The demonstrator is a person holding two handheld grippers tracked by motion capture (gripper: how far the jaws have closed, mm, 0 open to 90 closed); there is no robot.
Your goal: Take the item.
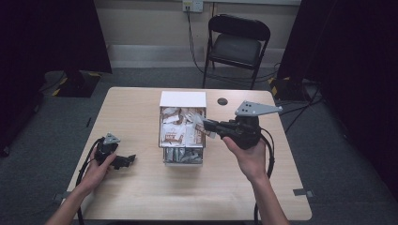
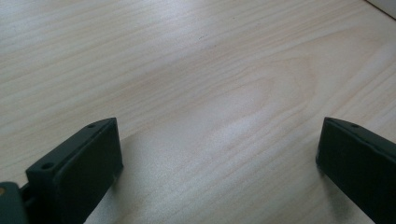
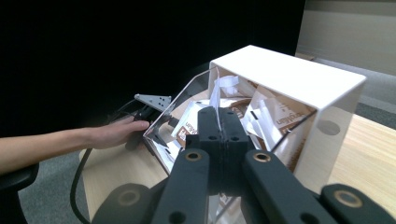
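A clear box (image 1: 183,99) with a white back end stands mid-table, full of white and brown sachets (image 1: 173,133). My right gripper (image 1: 201,123) hovers over the box's right side, shut on a thin white sachet (image 1: 192,116) that sticks up from its tips. In the right gripper view the jaws (image 3: 218,114) are pressed together with the sachet's edge (image 3: 215,95) rising between them, in front of the box (image 3: 289,74) and the other sachets (image 3: 275,116). My left gripper (image 1: 126,161) rests on the table at the left, open, with bare wood between its jaws (image 2: 219,154).
The pale wooden table (image 1: 141,197) has a round black cable hole (image 1: 222,101) behind the box. A black folding chair (image 1: 237,44) stands beyond the far edge. Dark curtains flank the room on both sides.
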